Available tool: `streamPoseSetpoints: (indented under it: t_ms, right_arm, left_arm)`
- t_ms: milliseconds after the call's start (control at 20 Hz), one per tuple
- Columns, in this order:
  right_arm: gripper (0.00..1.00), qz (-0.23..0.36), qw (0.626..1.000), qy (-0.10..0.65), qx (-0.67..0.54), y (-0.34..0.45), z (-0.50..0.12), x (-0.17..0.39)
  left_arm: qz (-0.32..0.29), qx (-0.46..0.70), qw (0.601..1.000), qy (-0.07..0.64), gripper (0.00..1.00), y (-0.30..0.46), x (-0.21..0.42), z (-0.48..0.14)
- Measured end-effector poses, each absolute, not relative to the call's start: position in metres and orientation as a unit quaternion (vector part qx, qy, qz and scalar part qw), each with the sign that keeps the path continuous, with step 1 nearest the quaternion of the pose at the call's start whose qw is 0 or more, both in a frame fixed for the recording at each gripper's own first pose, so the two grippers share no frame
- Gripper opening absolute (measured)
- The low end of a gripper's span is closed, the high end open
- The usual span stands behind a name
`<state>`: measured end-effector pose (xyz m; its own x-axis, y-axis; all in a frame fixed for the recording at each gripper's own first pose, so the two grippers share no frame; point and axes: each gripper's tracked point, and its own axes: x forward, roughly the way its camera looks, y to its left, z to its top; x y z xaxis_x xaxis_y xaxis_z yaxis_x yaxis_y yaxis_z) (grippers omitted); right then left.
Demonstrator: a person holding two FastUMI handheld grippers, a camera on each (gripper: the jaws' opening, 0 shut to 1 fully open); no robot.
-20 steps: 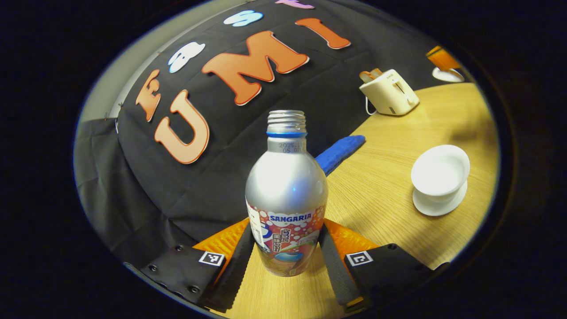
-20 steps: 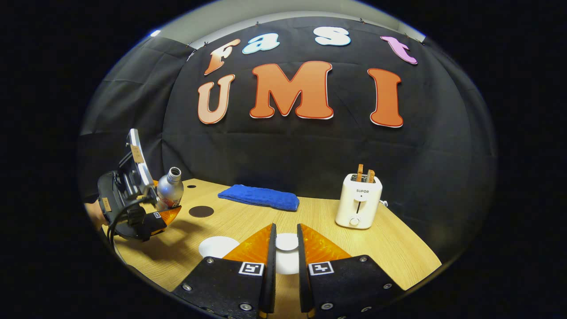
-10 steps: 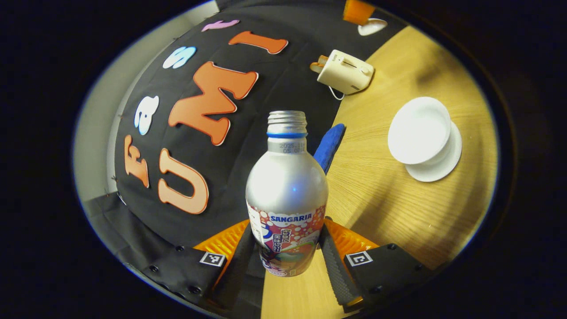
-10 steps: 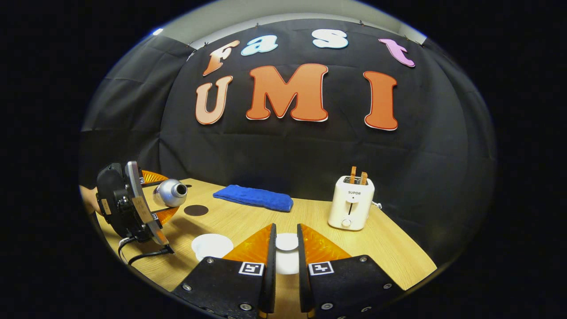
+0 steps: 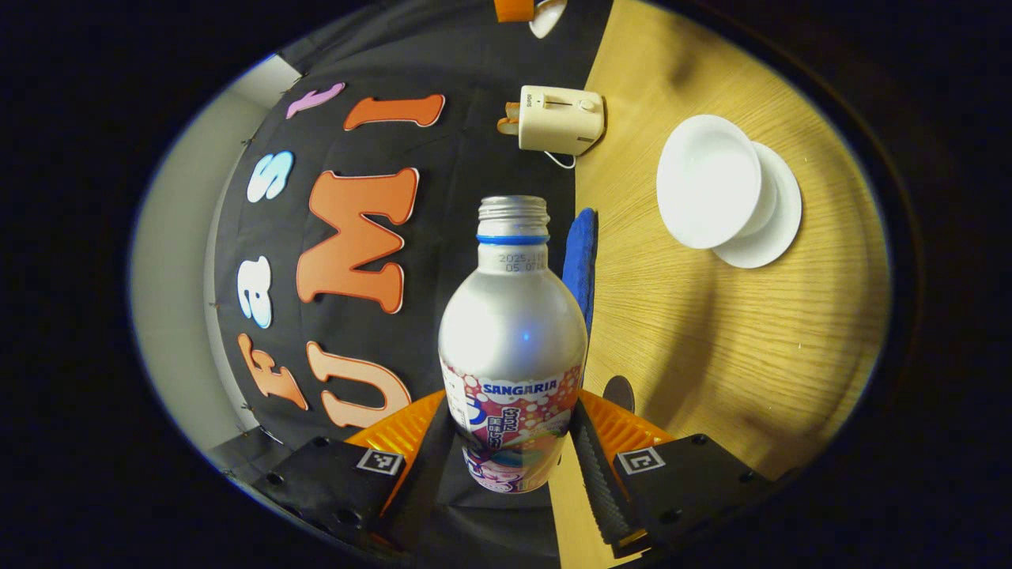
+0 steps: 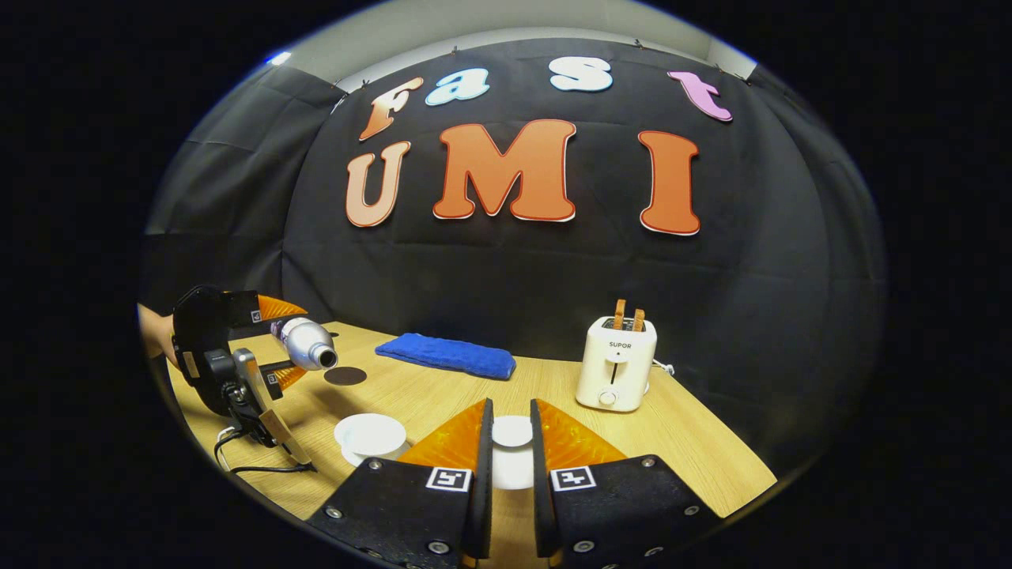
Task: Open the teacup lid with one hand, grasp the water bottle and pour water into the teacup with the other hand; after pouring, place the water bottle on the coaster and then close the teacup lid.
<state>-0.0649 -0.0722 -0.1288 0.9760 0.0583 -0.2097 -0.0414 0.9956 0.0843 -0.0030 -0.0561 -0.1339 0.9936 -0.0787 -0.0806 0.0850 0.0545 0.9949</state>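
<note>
My left gripper (image 5: 512,442) is clamped on the bottle (image 5: 511,348), tipped sideways, up and left of the teacup (image 6: 369,435). My right gripper (image 6: 511,474) pinches the lid (image 6: 512,431), just right of the teacup.

Warm overhead light is falling on the wooden counter (image 5: 711,332), casting soft, broad shadows across it, while the booth's black cloth wall is staying dim. A small glare spot is shining on the silver water bottle (image 5: 512,332), which is showing sharp. Fisheye distortion is bending the counter's edges and the wall in both views.
</note>
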Motion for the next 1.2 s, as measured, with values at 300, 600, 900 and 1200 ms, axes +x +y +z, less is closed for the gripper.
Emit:
streamPoseSetpoints:
  t_ms: [300,600,900,1200]
  right_arm:
    - [0.22,0.024,0.993,0.104,0.045,-0.076,-0.131,-0.068]
    - [0.22,0.028,0.994,0.09,0.049,-0.079,-0.124,-0.074]
    - [0.22,0.03,0.994,0.087,0.053,-0.08,-0.123,-0.075]
    - [0.22,0.035,0.995,0.082,0.049,-0.079,-0.121,-0.075]
  left_arm:
    - [-0.059,0.733,0.677,-0.036,0.83,-0.072,0.002,-0.118]
    - [-0.058,0.759,0.647,-0.04,0.8,-0.075,0.001,-0.115]
    - [-0.071,0.781,0.62,-0.037,0.83,-0.077,0.006,-0.112]
    - [-0.071,0.798,0.597,-0.048,0.8,-0.086,0.009,-0.101]
